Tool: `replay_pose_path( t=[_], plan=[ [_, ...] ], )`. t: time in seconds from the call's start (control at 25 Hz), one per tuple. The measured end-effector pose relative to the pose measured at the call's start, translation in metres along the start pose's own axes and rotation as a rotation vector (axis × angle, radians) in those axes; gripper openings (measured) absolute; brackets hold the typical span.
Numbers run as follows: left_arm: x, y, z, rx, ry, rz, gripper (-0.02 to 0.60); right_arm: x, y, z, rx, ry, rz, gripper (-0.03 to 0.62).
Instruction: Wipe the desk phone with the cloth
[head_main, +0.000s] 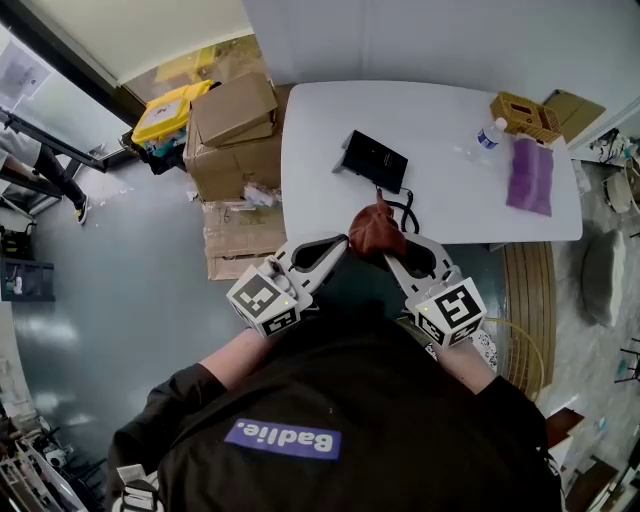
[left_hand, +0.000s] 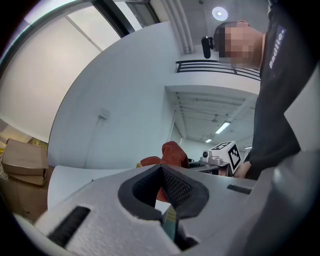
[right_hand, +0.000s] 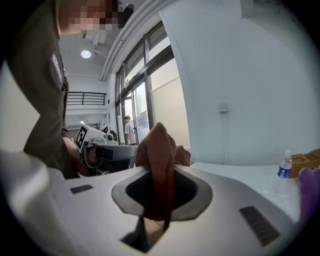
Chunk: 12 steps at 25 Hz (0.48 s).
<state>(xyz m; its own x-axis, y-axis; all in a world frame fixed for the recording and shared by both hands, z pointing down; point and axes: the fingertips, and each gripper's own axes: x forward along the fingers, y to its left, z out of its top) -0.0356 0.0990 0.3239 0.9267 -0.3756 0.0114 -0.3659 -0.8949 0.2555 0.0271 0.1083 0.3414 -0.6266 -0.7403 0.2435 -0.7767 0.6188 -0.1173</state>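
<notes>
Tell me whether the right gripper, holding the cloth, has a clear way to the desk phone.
Probably yes. The right gripper, shut on the cloth, hangs at the near edge of the table. The desk phone lies just beyond, with only its black cord between.

Cardboard boxes (head_main: 235, 130), yellow crate (head_main: 165, 112), water bottle (head_main: 490, 133), purple packet (head_main: 531, 175), wooden box (head_main: 523, 113)

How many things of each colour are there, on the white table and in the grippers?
Black: 1, the desk phone
Purple: 1, the purple cloth
Yellow-brown: 1, the box
Clear with a blue cap: 1, the bottle
Red-brown: 1, the cloth, pinched in the right gripper
Total: 5
</notes>
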Motion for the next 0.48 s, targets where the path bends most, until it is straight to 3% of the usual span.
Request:
replay_pose_path(
  t=[0.48],
  plan=[
    [-0.046, 0.034, 0.014, -0.001, -0.011, 0.007, 0.008, 0.045, 0.031, 0.014, -0.006, 0.005, -0.006, 0.058]
  ],
)
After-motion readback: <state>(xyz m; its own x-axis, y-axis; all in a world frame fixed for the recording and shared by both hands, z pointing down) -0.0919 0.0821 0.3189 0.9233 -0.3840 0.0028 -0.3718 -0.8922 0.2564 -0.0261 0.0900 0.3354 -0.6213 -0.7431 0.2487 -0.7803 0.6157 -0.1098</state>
